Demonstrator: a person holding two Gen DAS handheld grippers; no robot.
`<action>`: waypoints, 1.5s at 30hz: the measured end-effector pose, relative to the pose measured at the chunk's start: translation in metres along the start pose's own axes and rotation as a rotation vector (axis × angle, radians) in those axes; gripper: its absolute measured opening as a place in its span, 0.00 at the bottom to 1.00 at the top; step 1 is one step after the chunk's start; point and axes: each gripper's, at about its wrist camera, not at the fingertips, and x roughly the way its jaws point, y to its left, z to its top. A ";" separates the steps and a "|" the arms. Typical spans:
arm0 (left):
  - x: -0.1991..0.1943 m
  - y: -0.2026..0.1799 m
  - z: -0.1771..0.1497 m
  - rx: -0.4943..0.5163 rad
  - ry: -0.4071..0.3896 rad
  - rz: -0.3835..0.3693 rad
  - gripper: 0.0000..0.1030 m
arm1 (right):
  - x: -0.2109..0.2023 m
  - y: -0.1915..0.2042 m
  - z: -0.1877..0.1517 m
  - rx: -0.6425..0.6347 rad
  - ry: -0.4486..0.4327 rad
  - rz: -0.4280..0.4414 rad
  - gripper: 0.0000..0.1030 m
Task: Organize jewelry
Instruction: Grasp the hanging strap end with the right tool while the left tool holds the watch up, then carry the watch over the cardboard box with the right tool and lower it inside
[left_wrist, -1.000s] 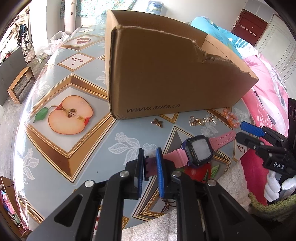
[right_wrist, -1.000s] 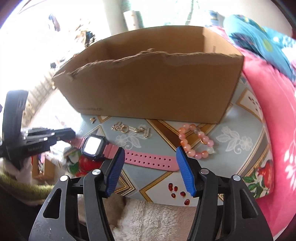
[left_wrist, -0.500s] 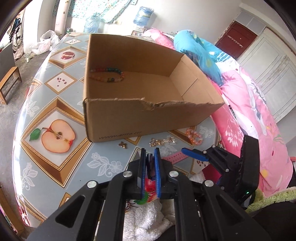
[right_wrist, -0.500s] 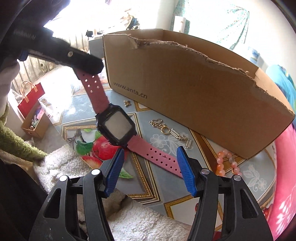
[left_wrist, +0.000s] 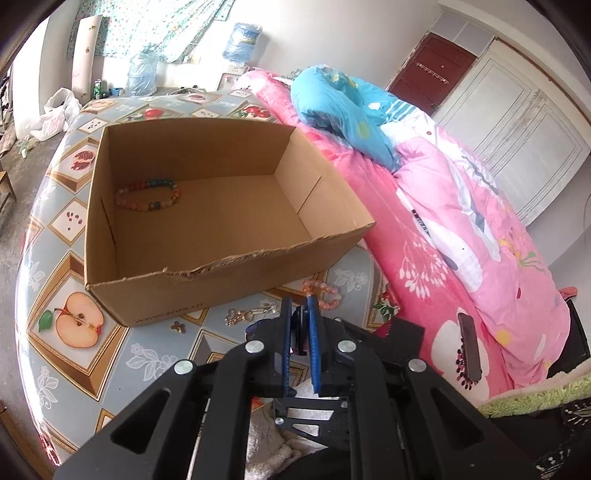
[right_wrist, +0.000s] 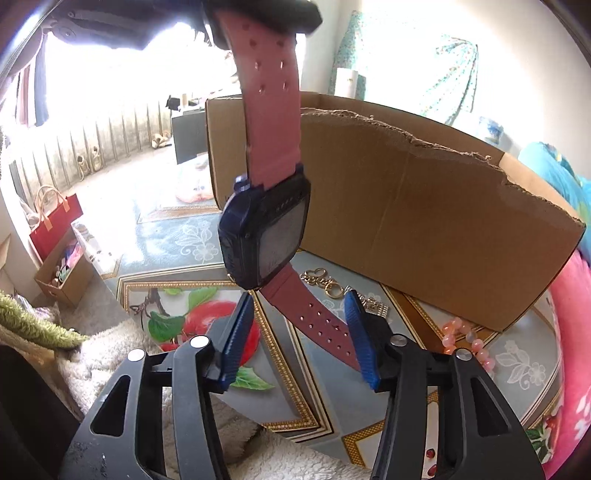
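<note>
So the left gripper (left_wrist: 300, 325) is clamped on one strap end of the watch (right_wrist: 266, 236), which hangs in the air in front of the box (left_wrist: 207, 206), off the table (left_wrist: 62, 236). The right gripper (right_wrist: 299, 325) sits under it with jaws closing. The lower strap is between them, but the pads aren't pressing on it yet.

The worry is that the watch swings freely from a thin strap tip, so it could slip out or twist before it clears the torn near wall. If the right jaws catch the strap crooked, the watch could get tugged loose. A bracelet (left_wrist: 147, 195) is already in the box's far-left corner. Pink beads (right_wrist: 467, 341) and a gold chain (right_wrist: 332, 284) wait near the box's front wall.
</note>
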 end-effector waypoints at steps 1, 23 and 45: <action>-0.003 -0.004 0.003 0.002 -0.013 -0.015 0.08 | -0.002 -0.003 0.000 0.016 -0.008 -0.004 0.36; -0.052 0.063 0.089 -0.229 -0.217 -0.046 0.09 | -0.073 -0.106 0.103 0.211 -0.005 0.152 0.01; -0.001 0.126 0.079 -0.178 -0.140 0.228 0.50 | 0.150 -0.155 0.168 -0.010 0.841 0.149 0.02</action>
